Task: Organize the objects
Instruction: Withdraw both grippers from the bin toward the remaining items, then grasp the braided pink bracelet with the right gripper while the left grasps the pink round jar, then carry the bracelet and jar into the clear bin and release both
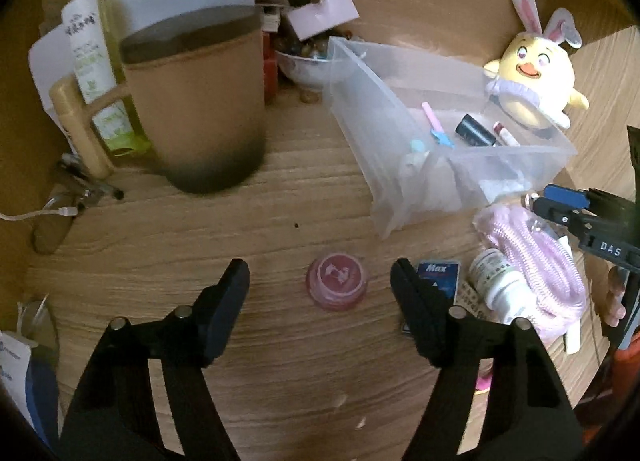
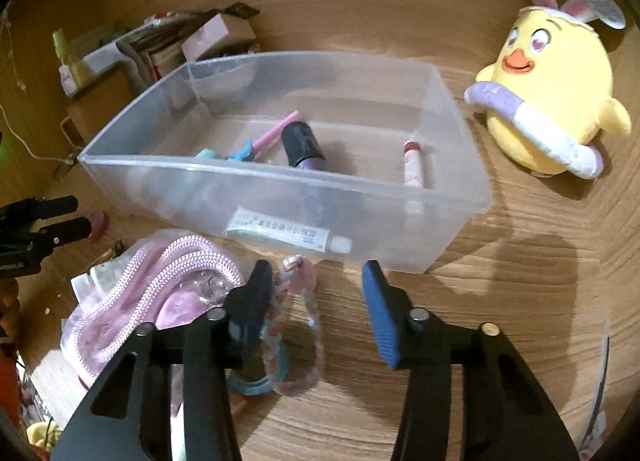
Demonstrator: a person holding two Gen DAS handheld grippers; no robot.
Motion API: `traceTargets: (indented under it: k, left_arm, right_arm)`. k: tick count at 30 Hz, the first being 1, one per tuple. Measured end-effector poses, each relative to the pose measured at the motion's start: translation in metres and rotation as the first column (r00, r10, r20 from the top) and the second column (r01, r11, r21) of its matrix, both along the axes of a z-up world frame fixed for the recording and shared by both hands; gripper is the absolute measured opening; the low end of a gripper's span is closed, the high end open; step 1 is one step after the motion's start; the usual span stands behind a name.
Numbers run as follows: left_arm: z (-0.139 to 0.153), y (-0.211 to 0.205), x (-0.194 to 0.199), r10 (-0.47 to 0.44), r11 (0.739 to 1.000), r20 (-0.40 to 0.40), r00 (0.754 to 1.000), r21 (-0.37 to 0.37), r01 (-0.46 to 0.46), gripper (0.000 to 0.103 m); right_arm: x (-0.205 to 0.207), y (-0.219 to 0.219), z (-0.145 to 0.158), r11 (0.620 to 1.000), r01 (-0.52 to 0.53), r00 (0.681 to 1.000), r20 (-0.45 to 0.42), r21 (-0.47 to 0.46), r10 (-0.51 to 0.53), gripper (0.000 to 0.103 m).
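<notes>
Surface: we work on a wood-grain desk (image 1: pixel 280 197) crowded at its left and far sides, with a wooden wall behind.
Clear bin (image 2: pixel 280 197): it sits mid-desk, open-topped, and is our judged destination.
Done so far: inside we see a pink stick (image 2: pixel 276 133), a dark-capped bottle (image 2: pixel 302 145), a lip tube (image 2: pixel 414 165) and a white ointment tube (image 2: pixel 288 235) lying along the near wall.
Left to do: a pink round pot (image 1: pixel 337 281), a white pill bottle (image 1: pixel 498 281), a blue Max card (image 1: pixel 438 277), a bagged pink cord (image 2: pixel 160 285) and a braided bracelet (image 2: pixel 308 325) lie outside; we judge the task partly done.
Left gripper (image 1: pixel 320 285): jaws spread wide, empty, straddling the pot from above the desk.
Right gripper (image 2: pixel 316 301): jaws spread, empty, the bracelet just beside its left finger.
Edges: the bin's near wall stands just beyond the right fingertips; a large brown mug (image 1: pixel 196 101) and a plush chick (image 2: pixel 552 101) flank the bin.
Open room: bare desk lies around the pot and to the right of the bracelet; we judge lifting over the near rim the least obstructed route.
</notes>
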State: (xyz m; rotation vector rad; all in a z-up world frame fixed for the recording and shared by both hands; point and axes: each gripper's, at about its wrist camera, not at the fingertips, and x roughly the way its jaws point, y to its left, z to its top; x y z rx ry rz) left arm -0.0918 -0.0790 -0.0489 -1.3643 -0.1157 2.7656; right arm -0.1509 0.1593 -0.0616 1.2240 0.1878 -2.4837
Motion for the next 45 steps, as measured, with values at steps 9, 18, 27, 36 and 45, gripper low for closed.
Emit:
traceTargets:
  k: [9, 18, 27, 36, 45]
  left_arm:
    - [-0.009, 0.007, -0.001, -0.025, 0.999, 0.022, 0.999, -0.038, 0.026, 0.042]
    - [0.004, 0.001, 0.006, -0.011, 1.0, -0.023, 1.0, 0.023, 0.012, 0.035]
    - [0.051, 0.017, 0.015, -0.029, 1.0, -0.161, 0.986, 0.005, 0.03, 0.035]
    - [0.091, 0.026, 0.005, -0.017, 0.999, -0.271, 0.962, 0.028, 0.026, 0.035]
    - [0.098, 0.036, -0.024, -0.042, 0.998, -0.257, 0.966, 0.028, 0.05, 0.035]
  right_arm:
    - [-0.002, -0.012, -0.01, 0.999, -0.034, 0.999, 0.01, 0.028, 0.034, 0.017]
    - [0.011, 0.002, 0.01, 1.0, -0.011, 0.999, -0.043, -0.016, 0.01, 0.017]
    - [0.026, 0.01, 0.05, 0.999, -0.002, 0.986, -0.164, -0.054, -0.006, 0.017]
    - [0.024, 0.014, 0.086, 0.996, 0.0, 0.967, -0.254, -0.092, -0.023, 0.017]
    - [-0.01, 0.006, 0.101, 0.995, -0.011, 0.961, -0.276, -0.104, -0.018, 0.017]
